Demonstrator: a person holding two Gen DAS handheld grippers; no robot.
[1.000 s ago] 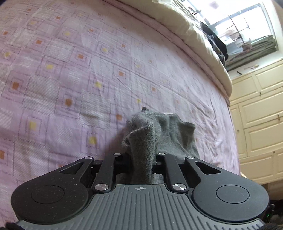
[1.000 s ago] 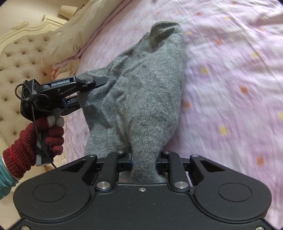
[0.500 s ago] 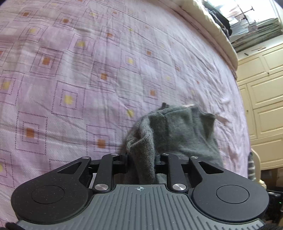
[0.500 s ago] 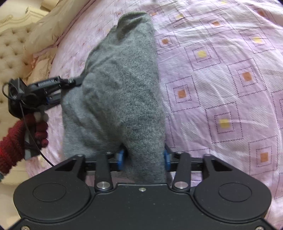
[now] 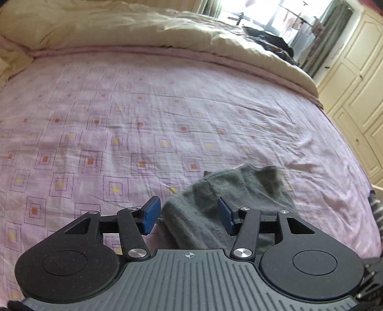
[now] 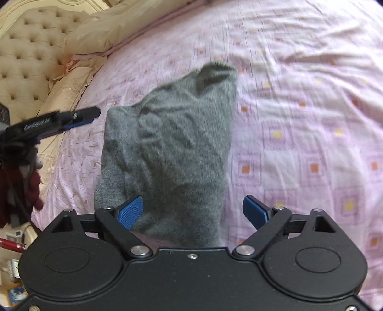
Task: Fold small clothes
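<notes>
Right under us, our right gripper [image 6: 192, 210] has its blue pads [image 6: 130, 211] spreading apart, jaws opening, and the grey knitted woollen garment [image 6: 167, 153] runs up between them; the left-hand pad looks to brush the cloth while the other stands clear of it, so no pinch. Our left gripper [image 5: 188, 215] is opening too, about half spread, with a corner of the garment [image 5: 215, 205] lying between the pads and neither pressing on it.

The garment lies flat on the lilac bedsheet printed with dotted squares and orange and yellow centres [image 6: 299, 143], folded into a long rumpled strip reaching away from our right gripper. Beside the garment, towards the headboard, the left gripper shows again [image 6: 92, 113], just off the cloth's edge, blurred, held by a hand in a dark red knitted glove [image 6: 28, 186].

Beyond the garment the sheet runs bare and creased. Further still, a cream quilt [image 5: 143, 26] is heaped along the far side of the sheet, with the cream button-tufted headboard [image 6: 26, 59] at one end. Past the quilt, dark clothes [image 5: 270, 41] lie under a bright window [image 5: 275, 16], and cream panelled wardrobe doors [image 5: 356, 79] stand off the bed's corner.
</notes>
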